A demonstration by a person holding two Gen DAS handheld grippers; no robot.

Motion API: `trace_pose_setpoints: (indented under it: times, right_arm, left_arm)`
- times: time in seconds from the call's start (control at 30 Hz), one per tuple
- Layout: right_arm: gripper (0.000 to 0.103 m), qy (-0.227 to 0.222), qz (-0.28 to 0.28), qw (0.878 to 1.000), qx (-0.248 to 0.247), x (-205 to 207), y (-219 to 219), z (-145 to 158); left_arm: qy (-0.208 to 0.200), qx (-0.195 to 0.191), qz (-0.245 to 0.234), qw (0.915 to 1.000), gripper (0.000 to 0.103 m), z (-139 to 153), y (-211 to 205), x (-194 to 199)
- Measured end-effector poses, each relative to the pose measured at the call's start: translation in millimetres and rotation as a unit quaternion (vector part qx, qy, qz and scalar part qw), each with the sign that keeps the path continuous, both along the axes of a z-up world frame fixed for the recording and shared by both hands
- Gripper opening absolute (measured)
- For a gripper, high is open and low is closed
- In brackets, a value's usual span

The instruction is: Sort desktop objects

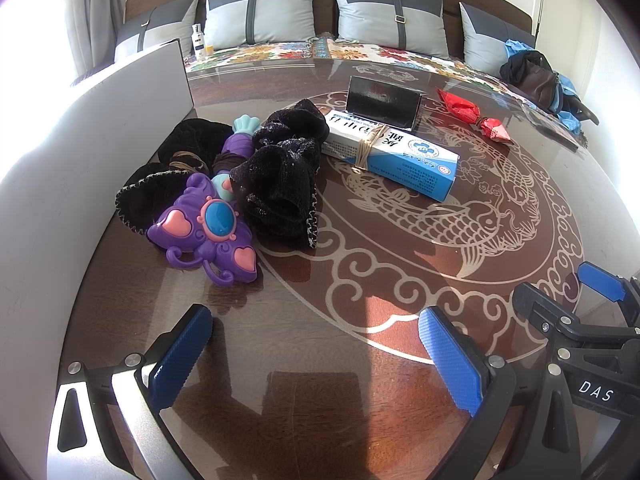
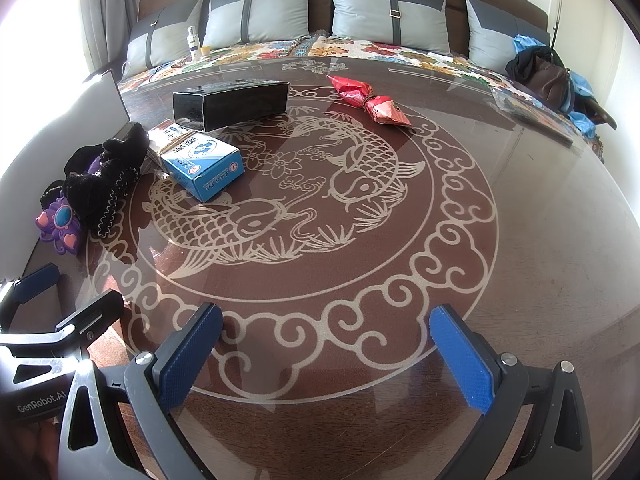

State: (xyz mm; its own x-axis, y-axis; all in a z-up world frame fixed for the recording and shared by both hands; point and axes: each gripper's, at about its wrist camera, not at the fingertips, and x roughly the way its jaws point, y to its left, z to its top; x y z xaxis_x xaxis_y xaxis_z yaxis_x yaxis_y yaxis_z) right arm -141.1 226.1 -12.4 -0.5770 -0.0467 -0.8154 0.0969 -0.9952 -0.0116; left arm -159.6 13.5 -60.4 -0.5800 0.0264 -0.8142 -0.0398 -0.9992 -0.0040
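Note:
A purple toy (image 1: 206, 230) lies on the glass-topped table (image 1: 360, 360) among black knitted cloth (image 1: 280, 176); both also show in the right wrist view, the toy (image 2: 60, 220) and the cloth (image 2: 104, 176). A blue-and-white box (image 1: 392, 154) bound with rubber bands lies beside them, also in the right view (image 2: 204, 164). A black box (image 1: 382, 106) stands behind it, also in the right view (image 2: 232, 102). A red wrapped packet (image 1: 472, 116) lies at the back, also in the right view (image 2: 370, 100). My left gripper (image 1: 320, 360) is open and empty. My right gripper (image 2: 328, 360) is open and empty.
A white board (image 1: 100, 140) stands along the table's left side. Behind the table is a sofa with grey cushions (image 2: 388, 12), a floral cover, a bottle (image 2: 194, 42) and a dark bag (image 2: 548, 72). The right gripper's fingers (image 1: 600, 280) show in the left view.

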Motion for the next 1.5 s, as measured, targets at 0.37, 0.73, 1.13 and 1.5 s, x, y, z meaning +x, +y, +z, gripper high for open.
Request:
trace_pose_setpoints:
  times: [0.37, 0.73, 1.13, 1.5]
  right_arm:
    - [0.103, 0.000, 0.000, 1.000, 0.000, 0, 1, 0]
    - [0.103, 0.000, 0.000, 1.000, 0.000, 0, 0, 0]
    - [0.103, 0.000, 0.001, 1.000, 0.000, 1, 1, 0]
    - [0.103, 0.000, 0.001, 1.000, 0.000, 1, 1, 0]
  left_arm:
    - [-0.001, 0.019, -0.053, 0.9984, 0.103, 14, -11, 24]
    - [-0.002, 0.052, -0.013, 0.9986, 0.074, 63, -24, -88]
    - [-0.076, -0.005, -0.029, 0.9967, 0.029, 16, 9, -85]
    - [-0.067, 0.057, -0.071, 0.9936, 0.034, 16, -18, 66]
